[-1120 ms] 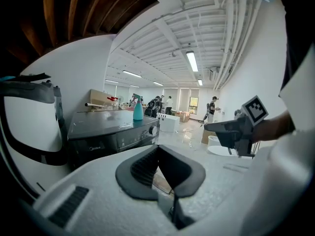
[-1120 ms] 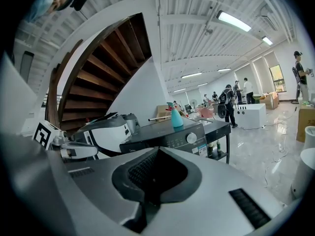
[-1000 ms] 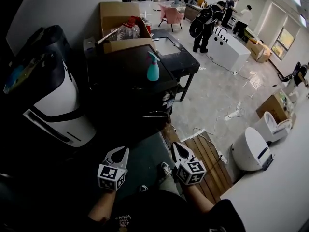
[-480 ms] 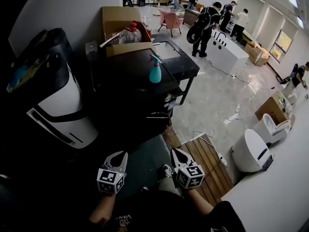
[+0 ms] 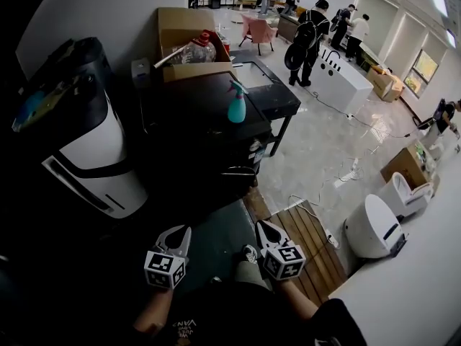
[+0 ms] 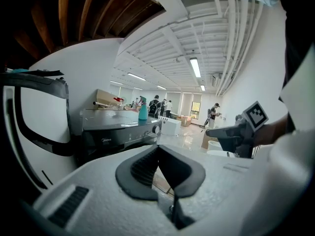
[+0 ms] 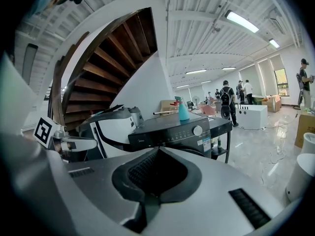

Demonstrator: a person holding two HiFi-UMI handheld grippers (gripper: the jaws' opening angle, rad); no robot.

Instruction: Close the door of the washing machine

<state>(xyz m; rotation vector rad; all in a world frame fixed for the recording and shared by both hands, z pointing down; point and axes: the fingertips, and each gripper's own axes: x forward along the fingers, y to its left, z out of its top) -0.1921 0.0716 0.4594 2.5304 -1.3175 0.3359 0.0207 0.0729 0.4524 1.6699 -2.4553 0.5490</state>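
Head view: the left claw (image 5: 177,234) and right claw (image 5: 263,229) are held low, side by side, well short of the dark washer (image 5: 202,121), which carries a teal bottle (image 5: 236,104) on top.

Left gripper view: the left claw (image 6: 158,150) is pressed together on nothing, with the washer (image 6: 120,134) ahead.

Right gripper view: the right claw (image 7: 156,154) is likewise pressed together and empty. The washer (image 7: 179,132) stands ahead, and its door is too dark to make out.

At upper centre of the head view, the flat dark top of the washing machine (image 5: 191,110) carries a teal spray bottle (image 5: 236,105), upright near its right edge. The glossy pale floor (image 5: 324,143) fills the right half. On it lie loose cables (image 5: 351,170), a slatted wooden board (image 5: 311,240) and a cardboard box (image 5: 405,163).
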